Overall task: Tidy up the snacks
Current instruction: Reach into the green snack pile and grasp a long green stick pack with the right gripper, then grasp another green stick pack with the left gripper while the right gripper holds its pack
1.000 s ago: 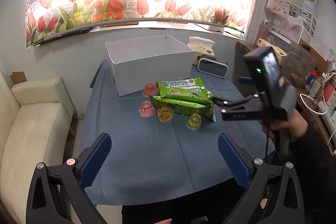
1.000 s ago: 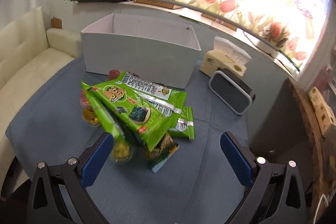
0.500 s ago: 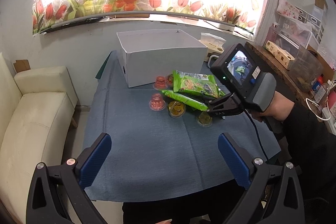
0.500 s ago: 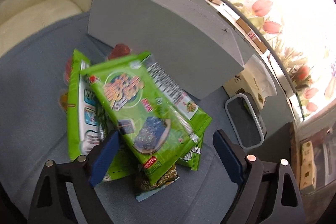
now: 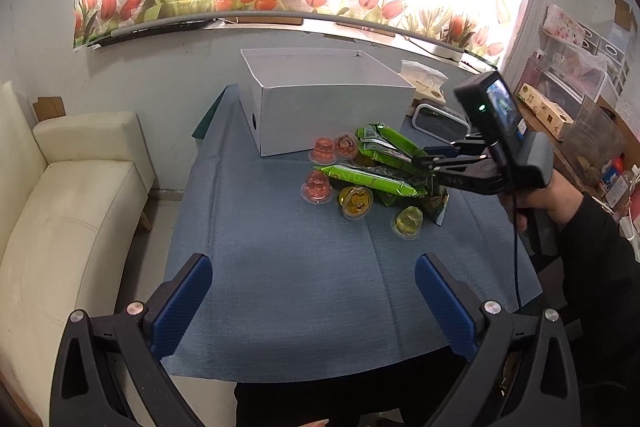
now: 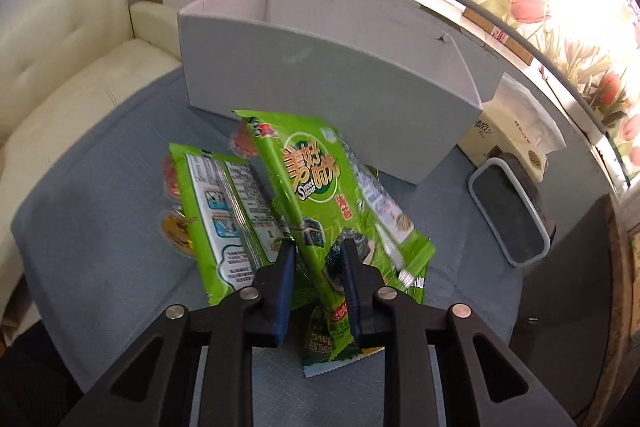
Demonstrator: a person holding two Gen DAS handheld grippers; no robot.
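The right tool has just been closing its jaws, and now its blue pads pinch the near end of the top green pack, a seaweed snack with yellow letters and a dark picture. The pack is thin, light and soft; I judge that it will bend and hang when lifted, and its glossy film may slip, so the flat sealed end near the edge is a good place to hold. It lies on a pile of other green packs on the table, just in front of the white box, which is open at the top. Around the pile are small jelly cups, 3 red and 2 yellow. These are stiff but smooth and round, so I think they need a hold across the sides. The left tool hovers over the bare near part of the table with its jaws wide apart and nothing between them.
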